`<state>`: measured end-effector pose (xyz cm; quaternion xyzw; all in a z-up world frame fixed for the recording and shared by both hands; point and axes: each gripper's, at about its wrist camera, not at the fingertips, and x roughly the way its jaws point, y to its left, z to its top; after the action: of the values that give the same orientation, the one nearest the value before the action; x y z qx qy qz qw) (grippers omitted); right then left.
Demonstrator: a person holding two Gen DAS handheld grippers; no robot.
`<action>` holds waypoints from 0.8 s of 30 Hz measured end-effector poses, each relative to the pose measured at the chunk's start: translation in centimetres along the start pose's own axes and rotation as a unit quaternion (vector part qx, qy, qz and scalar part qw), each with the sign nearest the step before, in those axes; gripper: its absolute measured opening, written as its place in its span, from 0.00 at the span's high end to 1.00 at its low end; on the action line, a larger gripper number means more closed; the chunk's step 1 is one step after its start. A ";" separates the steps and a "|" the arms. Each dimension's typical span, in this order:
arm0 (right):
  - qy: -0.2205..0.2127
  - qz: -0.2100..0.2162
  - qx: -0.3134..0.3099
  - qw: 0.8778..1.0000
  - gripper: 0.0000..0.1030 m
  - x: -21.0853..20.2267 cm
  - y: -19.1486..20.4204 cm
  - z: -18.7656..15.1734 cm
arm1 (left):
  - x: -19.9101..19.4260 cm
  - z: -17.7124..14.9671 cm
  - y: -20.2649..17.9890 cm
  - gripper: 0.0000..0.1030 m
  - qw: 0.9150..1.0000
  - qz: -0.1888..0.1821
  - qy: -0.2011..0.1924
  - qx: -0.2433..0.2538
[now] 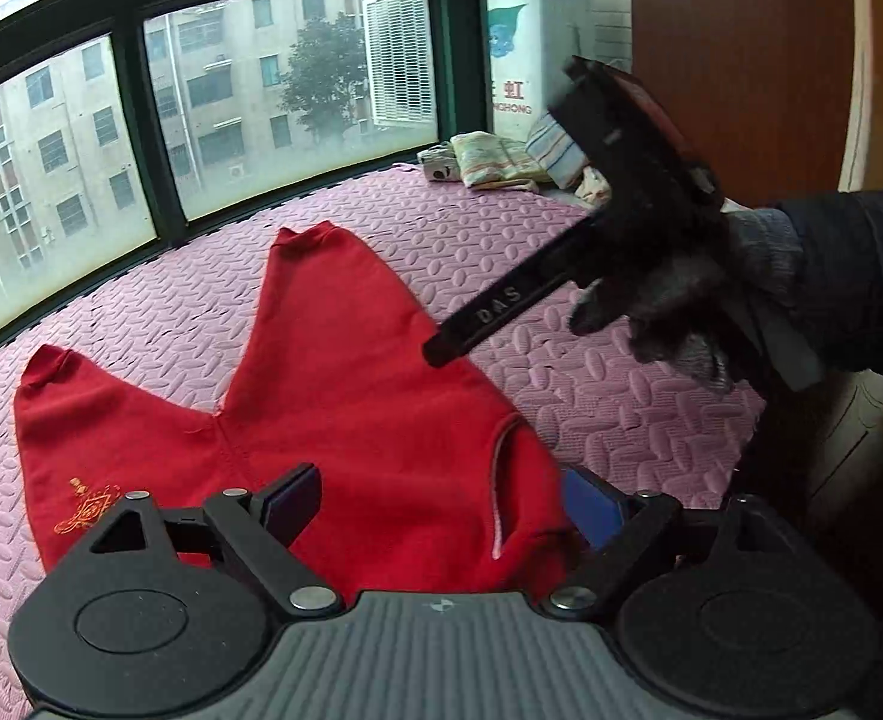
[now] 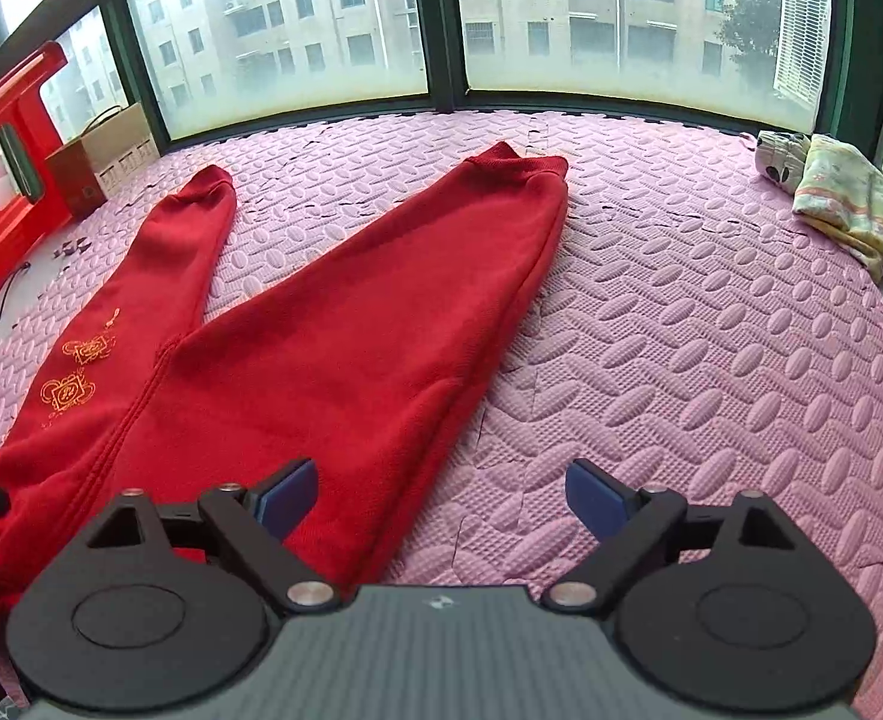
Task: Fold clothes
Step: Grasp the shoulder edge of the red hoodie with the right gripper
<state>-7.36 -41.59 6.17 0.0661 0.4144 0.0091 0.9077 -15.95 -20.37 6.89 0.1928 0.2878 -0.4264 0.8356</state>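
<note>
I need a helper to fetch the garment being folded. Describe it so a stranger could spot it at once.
Start at the big window and look down to the pink mat below it. The red trousers lie flat there, legs spread in a V toward the glass. Unlike the pale folded cloths at the mat's right end, they are solid red with gold embroidery on one leg.
</note>
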 end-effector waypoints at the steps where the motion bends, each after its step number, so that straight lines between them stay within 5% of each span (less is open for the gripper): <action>1: -0.001 0.000 0.003 1.000 0.14 0.2 -0.3 0.3 | 0.3 0.1 -0.6 0.21 1.000 -0.010 -0.001 0.011; 7: -0.004 0.006 0.029 1.000 0.25 1.8 -2.2 2.3 | 3.6 0.6 -2.0 0.35 0.999 -0.036 0.023 0.034; 14: -0.014 0.003 0.064 0.998 0.34 4.0 -5.3 5.9 | 6.2 0.4 -1.8 0.38 0.998 -0.038 0.051 0.014; 19: -0.014 -0.002 0.080 0.997 0.39 6.9 -6.7 8.8 | 7.0 0.7 -1.4 0.50 0.998 -0.039 0.057 0.009; 24: -0.009 -0.015 0.082 0.996 0.44 10.3 -7.3 11.5 | 7.4 1.2 -0.2 0.73 0.997 -0.049 0.058 -0.005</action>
<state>7.75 -49.40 4.96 0.1346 0.4063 -0.0393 0.9029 -12.28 -25.65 3.06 0.1990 0.3473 -0.4537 0.7962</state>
